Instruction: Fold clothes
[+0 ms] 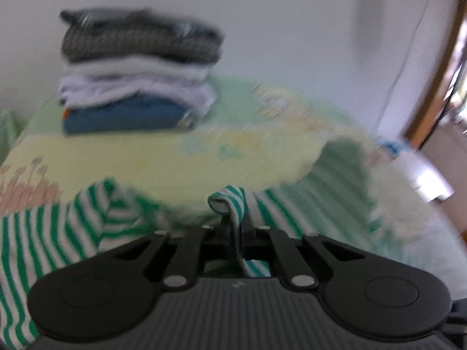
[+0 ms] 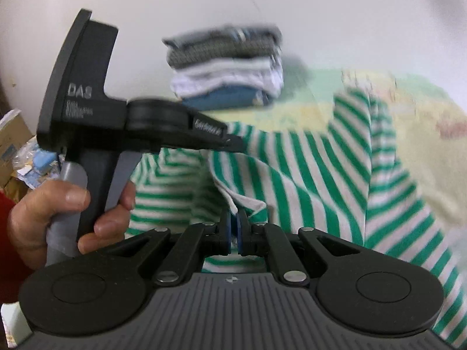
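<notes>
The left tool (image 1: pixel 233 227) is clamped tight on a bunched fold of the green-and-white striped garment (image 1: pixel 58 233), with a loop of striped cloth poking up just above its closed fingertips and a strip trailing back between the linkages. The right tool (image 2: pixel 233 230) is likewise pinched shut on the same garment, its blue pads (image 2: pixel 227 229) pressed against a white-edged hem of the fabric. In the right wrist view the left tool shows from the side, gripped by the person's left hand (image 2: pixel 58 215) around its grey handle, its tip meeting the striped cloth further back. The garment is lifted and draped between the two tools, its stripes running diagonally, and it hangs over a bed covered with a pale yellow-green sheet (image 1: pixel 181 157) printed with faint patterns. Farther back on the bed, against the white wall, sits a stack of folded clothes (image 1: pixel 137 70): dark grey on top, white in the middle, blue at the bottom. Both views are somewhat blurred.
</notes>
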Available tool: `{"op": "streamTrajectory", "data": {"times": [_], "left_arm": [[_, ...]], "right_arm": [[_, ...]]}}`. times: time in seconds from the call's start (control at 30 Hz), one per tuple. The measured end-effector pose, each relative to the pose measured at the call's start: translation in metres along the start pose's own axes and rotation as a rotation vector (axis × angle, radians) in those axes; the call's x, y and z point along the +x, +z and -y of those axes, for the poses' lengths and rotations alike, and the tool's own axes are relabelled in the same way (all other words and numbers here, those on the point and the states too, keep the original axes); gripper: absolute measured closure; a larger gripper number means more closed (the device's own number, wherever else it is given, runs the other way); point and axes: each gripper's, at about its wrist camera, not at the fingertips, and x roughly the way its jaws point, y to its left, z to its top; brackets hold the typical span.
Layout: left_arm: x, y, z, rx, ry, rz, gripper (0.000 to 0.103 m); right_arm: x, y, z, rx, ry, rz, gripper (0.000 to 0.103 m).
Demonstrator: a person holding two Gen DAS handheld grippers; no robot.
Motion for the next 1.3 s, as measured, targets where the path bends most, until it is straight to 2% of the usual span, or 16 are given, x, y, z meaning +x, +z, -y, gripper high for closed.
{"op": "streamTrajectory", "data": {"times": [0.07, 0.17, 0.27, 0.4, 0.47, 0.53, 0.7, 0.87, 1.03, 1.07, 1.1, 1.13, 1.3], "left_arm": [[0.006, -0.004, -0.001, -0.006, -0.003, -0.026, 0.1], [0.002, 0.001, 0.0, 0.0, -0.027, -0.016, 0.101], [0.003, 0.007, -0.005, -0.04, -0.058, -0.035, 0.102], [0.004, 0.011, -0.003, -0.037, -0.072, -0.051, 0.102], [0.003, 0.013, -0.002, -0.027, -0.074, -0.06, 0.102], [0.0, 0.015, -0.002, -0.025, -0.074, -0.068, 0.102], [-0.003, 0.022, -0.003, -0.037, -0.066, -0.09, 0.102], [-0.008, 0.026, 0.009, -0.006, -0.021, -0.106, 0.102], [-0.018, 0.032, 0.017, -0.015, 0.008, -0.103, 0.102], [-0.021, 0.034, 0.018, -0.019, 0.012, -0.101, 0.102], [-0.023, 0.036, 0.02, -0.026, 0.016, -0.1, 0.102], [-0.026, 0.039, 0.021, -0.032, 0.019, -0.099, 0.102], [-0.043, 0.053, 0.026, -0.059, 0.007, -0.085, 0.102]], "right_arm": [[0.0, -0.001, 0.005, -0.007, 0.0, -0.035, 0.099], [-0.044, -0.005, 0.017, -0.016, -0.025, 0.046, 0.093], [-0.102, -0.026, 0.043, -0.005, -0.177, 0.051, 0.082], [-0.167, -0.072, 0.075, 0.012, -0.422, -0.121, 0.081], [-0.19, -0.095, 0.085, 0.057, -0.492, -0.206, 0.081], [-0.207, -0.116, 0.088, 0.078, -0.51, -0.247, 0.081], [-0.211, -0.141, 0.099, 0.133, -0.451, -0.286, 0.081], [-0.214, -0.148, 0.109, 0.138, -0.394, -0.266, 0.079], [-0.218, -0.158, 0.13, 0.25, -0.287, -0.202, 0.077], [-0.219, -0.161, 0.135, 0.258, -0.257, -0.191, 0.079], [-0.22, -0.162, 0.139, 0.261, -0.226, -0.18, 0.091], [-0.222, -0.161, 0.138, 0.253, -0.218, -0.179, 0.096], [-0.235, -0.151, 0.118, 0.183, -0.187, -0.167, 0.098]]}}
